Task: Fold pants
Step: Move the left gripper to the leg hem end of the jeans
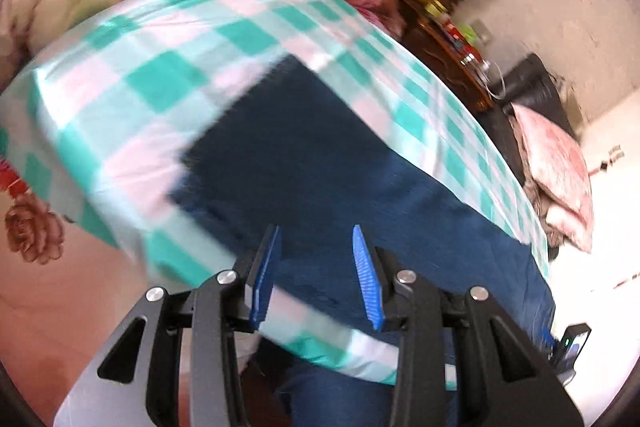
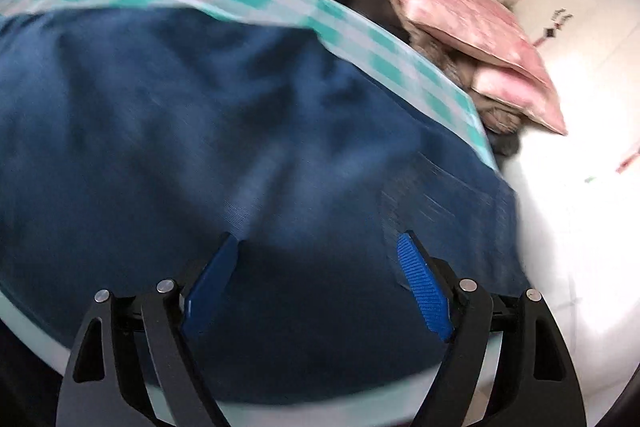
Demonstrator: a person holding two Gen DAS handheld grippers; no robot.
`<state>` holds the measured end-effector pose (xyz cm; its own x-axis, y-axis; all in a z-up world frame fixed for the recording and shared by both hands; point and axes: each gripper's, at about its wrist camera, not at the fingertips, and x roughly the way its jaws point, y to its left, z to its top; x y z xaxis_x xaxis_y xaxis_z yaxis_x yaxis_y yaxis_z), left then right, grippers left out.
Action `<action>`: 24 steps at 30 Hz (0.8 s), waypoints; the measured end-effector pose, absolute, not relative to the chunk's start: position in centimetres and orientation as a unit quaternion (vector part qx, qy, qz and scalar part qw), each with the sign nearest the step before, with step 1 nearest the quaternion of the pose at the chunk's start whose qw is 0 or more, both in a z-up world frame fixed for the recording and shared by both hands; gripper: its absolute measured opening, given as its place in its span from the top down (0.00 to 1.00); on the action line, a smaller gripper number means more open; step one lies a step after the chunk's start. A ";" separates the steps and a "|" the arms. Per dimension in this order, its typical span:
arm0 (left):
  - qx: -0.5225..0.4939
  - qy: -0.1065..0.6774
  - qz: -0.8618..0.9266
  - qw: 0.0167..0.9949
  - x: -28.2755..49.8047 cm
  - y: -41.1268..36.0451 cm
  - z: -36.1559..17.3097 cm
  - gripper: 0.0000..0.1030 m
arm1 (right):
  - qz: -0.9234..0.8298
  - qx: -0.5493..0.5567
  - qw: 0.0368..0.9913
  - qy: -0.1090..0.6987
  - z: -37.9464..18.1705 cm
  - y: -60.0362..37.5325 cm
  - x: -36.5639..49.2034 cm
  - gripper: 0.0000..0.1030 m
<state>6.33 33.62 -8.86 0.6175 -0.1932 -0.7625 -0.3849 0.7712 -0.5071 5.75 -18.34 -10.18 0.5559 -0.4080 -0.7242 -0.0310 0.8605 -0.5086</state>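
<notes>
The dark blue fabric pants (image 1: pixel 304 155) lie spread on the bed's teal, pink and white checked sheet (image 1: pixel 160 75), reaching from a squared-off end near the middle of the bed toward its near edge, where part of the cloth seems to hang over the side. In the right wrist view the pants (image 2: pixel 200 115) fill most of the frame as one broad, lightly wrinkled sheet of cloth; motion blur hides seams, so whether one layer or two lies there cannot be told.

The left tool (image 1: pixel 316 267) has its blue ribbed pads set narrow, with nothing between them, and hangs above the pants near the bed edge. The right tool (image 2: pixel 316 279) stands wide, also empty, just over the blue cloth.

By my reading the task is early: the pants look laid out, perhaps with the legs together given that straight end, but no compact bundle shows. Gripping an edge, folding the length over and squaring it up seem left to do
</notes>
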 end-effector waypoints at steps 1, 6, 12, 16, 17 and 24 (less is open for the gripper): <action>-0.335 0.432 0.059 0.835 6.2 34.2 -9.0 0.64 | -0.116 -0.236 0.847 0.462 -10.1 -19.1 5.5 0.25; -0.342 0.427 0.081 0.833 4.8 36.3 -9.0 0.64 | -0.186 -0.227 0.824 0.484 -10.2 -25.1 4.6 0.25; -0.341 0.429 0.085 0.832 4.1 36.6 -8.9 0.64 | -0.233 -0.216 0.816 0.482 -9.1 -30.9 3.5 0.20; -0.339 0.437 0.081 0.829 4.2 35.8 -9.0 0.64 | -0.282 -0.197 0.798 0.495 -8.9 -35.6 3.6 0.20; -0.336 0.440 0.081 0.829 4.3 35.6 -8.9 0.64 | -0.298 -0.194 0.792 0.497 -8.9 -36.8 3.5 0.20; -0.328 0.437 0.086 0.833 4.5 35.4 -8.2 0.64 | -0.365 -0.111 0.778 0.500 -9.0 -46.3 2.2 0.18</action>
<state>4.54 35.39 -8.20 0.6026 -0.1428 -0.7852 -0.4302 0.7705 -0.4703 2.19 -46.29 -9.01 0.2346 -0.6783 -0.6964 0.4561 0.7094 -0.5373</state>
